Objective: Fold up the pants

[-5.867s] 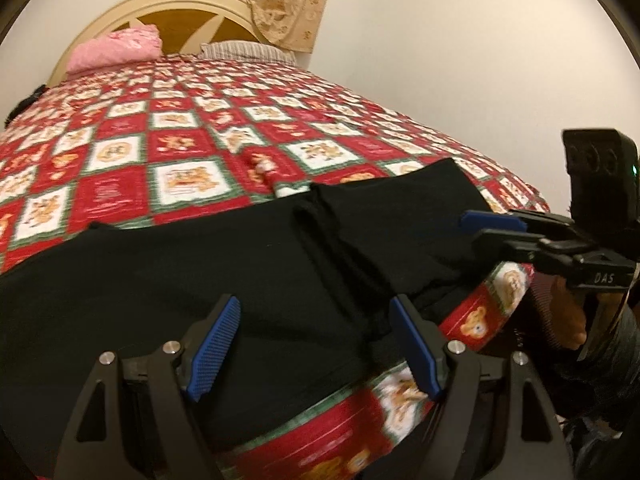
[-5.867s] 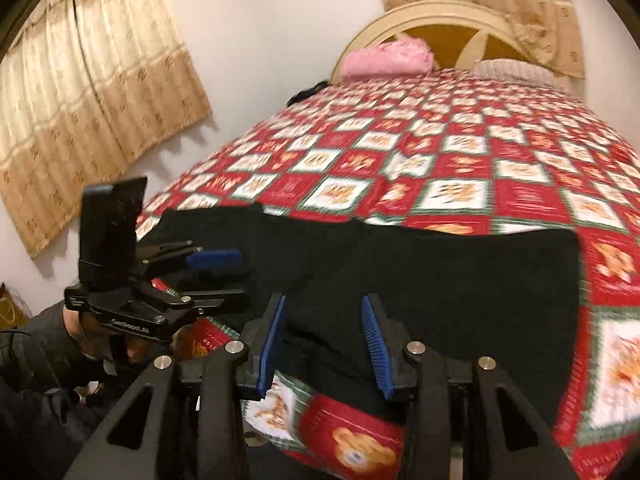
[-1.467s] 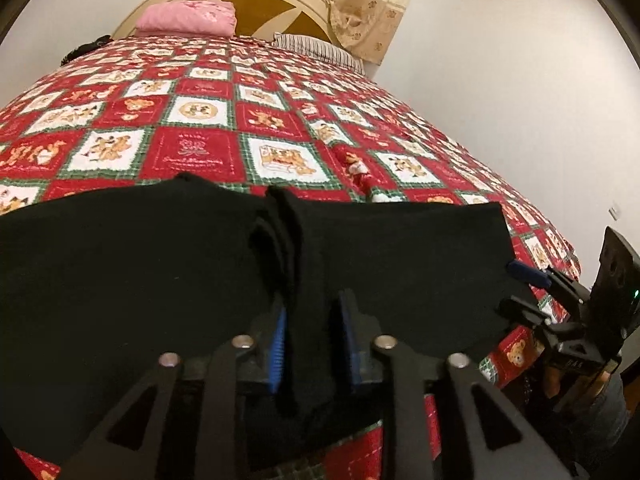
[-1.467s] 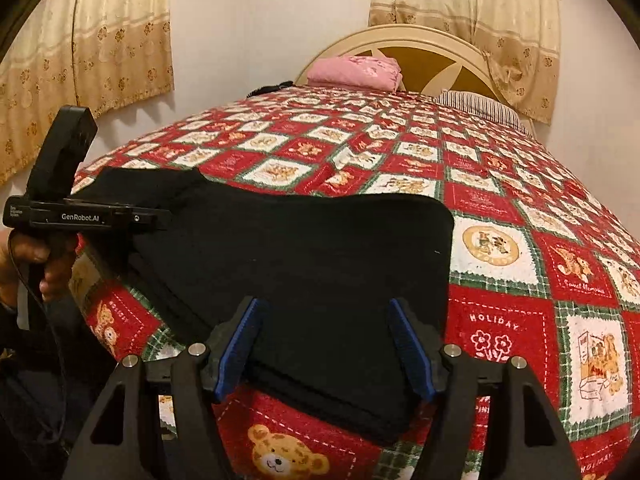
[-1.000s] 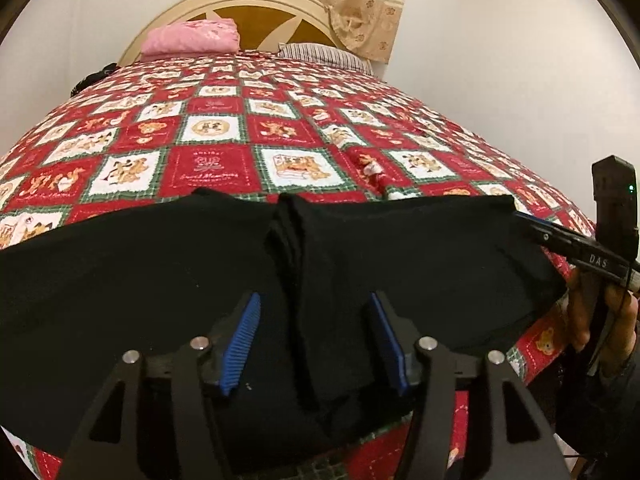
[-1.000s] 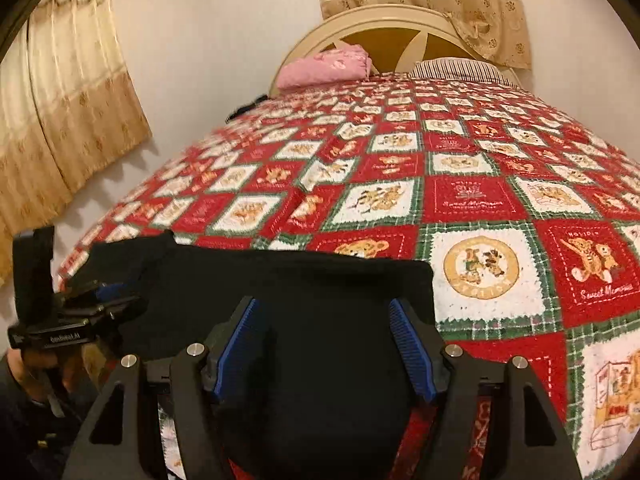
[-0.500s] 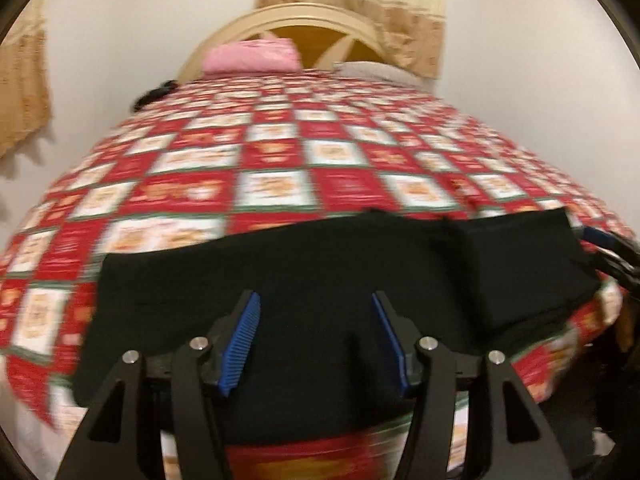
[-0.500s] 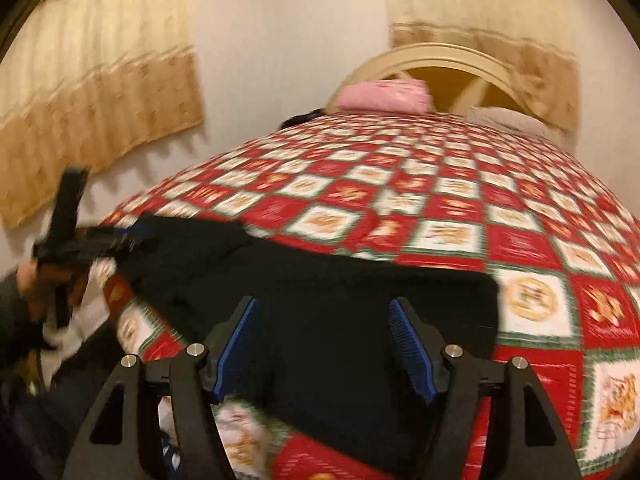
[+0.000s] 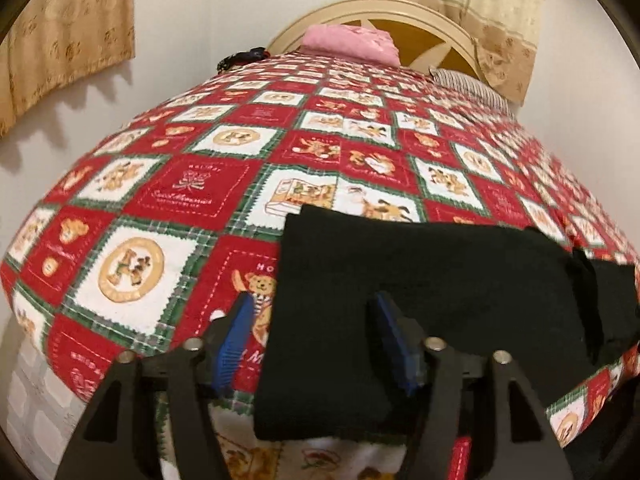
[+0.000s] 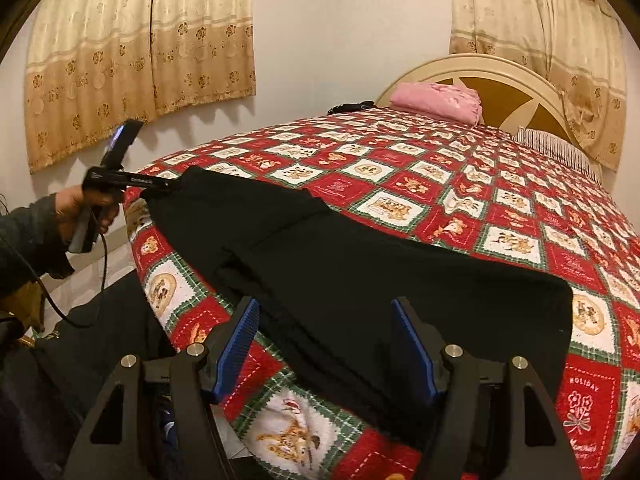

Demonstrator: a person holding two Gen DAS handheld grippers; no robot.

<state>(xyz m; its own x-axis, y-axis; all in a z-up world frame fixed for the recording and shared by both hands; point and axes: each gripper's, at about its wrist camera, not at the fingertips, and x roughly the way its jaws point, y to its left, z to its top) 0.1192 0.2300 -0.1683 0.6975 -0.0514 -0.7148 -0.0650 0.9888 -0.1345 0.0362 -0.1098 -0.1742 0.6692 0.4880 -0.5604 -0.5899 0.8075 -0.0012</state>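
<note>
Two grippers show, and both have their blue pads spread apart with nothing pinched. Words can be read on the quilt [image 9: 192,196]: "HOLIDAY" sits on a red square at the lower right of the right wrist view, and part of it, "HO", peeks out by a teddy bear in the left wrist view. The black pants [image 10: 360,264] lie flat across the lower middle of the frame, near the bed's front edge. The left gripper [image 9: 316,340] sits at the pants' left end, with bare quilt open to its left. The right gripper [image 10: 326,344] sits low over the front edge of the pants. A pink pillow [image 10: 438,102] rests by the headboard [image 10: 500,80], upper right.
</note>
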